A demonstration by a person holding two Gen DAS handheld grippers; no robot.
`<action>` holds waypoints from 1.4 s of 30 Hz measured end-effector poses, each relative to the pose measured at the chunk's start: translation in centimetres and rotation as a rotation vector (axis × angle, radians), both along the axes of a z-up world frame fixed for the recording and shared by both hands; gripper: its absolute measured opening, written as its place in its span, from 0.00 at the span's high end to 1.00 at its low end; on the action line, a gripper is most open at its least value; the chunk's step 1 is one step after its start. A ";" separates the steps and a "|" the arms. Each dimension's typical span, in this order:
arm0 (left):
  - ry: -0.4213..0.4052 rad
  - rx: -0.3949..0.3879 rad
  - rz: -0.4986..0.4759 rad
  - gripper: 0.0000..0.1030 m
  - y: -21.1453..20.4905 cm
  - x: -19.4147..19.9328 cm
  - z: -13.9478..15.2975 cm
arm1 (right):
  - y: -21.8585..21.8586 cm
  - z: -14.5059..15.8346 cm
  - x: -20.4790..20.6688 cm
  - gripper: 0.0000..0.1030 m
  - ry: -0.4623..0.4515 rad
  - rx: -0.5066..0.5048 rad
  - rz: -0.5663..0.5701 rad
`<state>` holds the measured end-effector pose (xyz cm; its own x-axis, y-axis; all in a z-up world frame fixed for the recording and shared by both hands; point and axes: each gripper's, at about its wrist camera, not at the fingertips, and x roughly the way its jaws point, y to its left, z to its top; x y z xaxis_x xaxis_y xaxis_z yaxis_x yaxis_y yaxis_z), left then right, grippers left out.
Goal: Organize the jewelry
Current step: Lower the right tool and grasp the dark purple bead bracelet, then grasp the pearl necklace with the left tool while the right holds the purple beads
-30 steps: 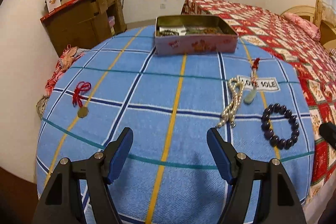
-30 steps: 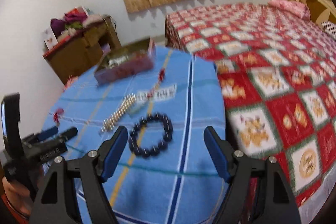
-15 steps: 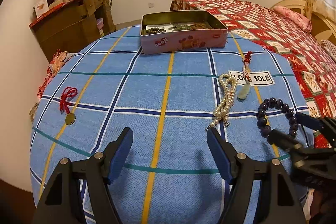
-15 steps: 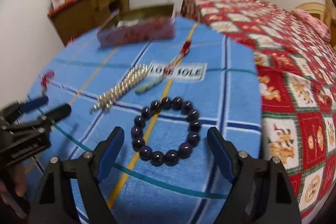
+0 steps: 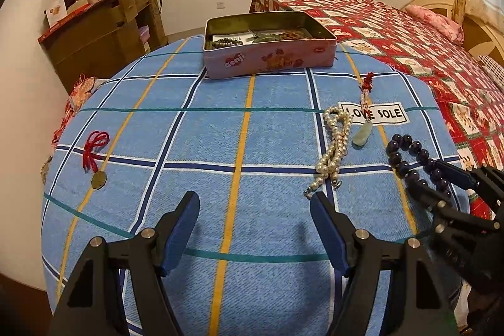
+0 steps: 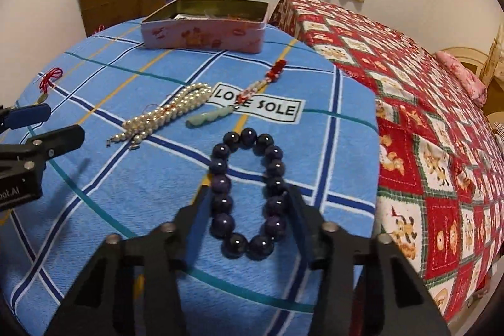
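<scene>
A dark purple bead bracelet (image 6: 247, 194) lies on the blue checked cloth (image 6: 141, 178). My right gripper (image 6: 249, 194) is closed in on it, a finger on each side pressing it into an oval; it also shows in the left wrist view (image 5: 438, 181). A pearl necklace (image 5: 334, 150), a jade pendant on a red cord (image 5: 363, 136) and a red-string coin charm (image 5: 94, 159) lie on the cloth. A pink tin box (image 5: 267, 48) with jewelry inside stands at the far edge. My left gripper (image 5: 255, 210) is open and empty above the near cloth.
A bed with a red patterned quilt (image 6: 425, 115) runs along the right side of the table. A brown cabinet piled with clothes (image 5: 100, 21) stands at the back left wall. The round table edge drops off close to the bracelet's right.
My right gripper moved forward and down over the bead bracelet and narrowed its fingers onto it, squeezing the ring into an oval. My left gripper stayed open and nearly still.
</scene>
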<state>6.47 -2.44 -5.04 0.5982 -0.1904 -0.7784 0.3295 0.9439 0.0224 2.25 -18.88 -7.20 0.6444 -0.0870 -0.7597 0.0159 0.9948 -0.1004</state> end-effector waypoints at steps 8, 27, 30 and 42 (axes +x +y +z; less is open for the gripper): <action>-0.025 -0.001 -0.042 0.29 -0.7 -0.1 0.4 | -4.0 1.8 -0.8 0.90 -0.061 0.367 0.003; -0.033 0.013 -0.035 0.29 -0.8 0.9 0.9 | -0.8 0.0 2.9 0.54 0.031 0.284 0.067; -0.038 0.018 -0.039 0.29 -0.8 1.0 0.9 | 0.6 -0.3 3.2 0.57 0.038 0.169 0.078; -0.007 -0.005 -0.105 0.29 -2.1 2.2 0.4 | -1.9 2.5 0.7 0.84 -0.074 0.209 0.017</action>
<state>8.63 -4.56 -4.61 0.5805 -0.2561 -0.7729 0.4262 0.9044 0.0205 2.92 -20.75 -4.70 0.6991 0.0792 -0.7107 -0.0018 0.9940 0.1090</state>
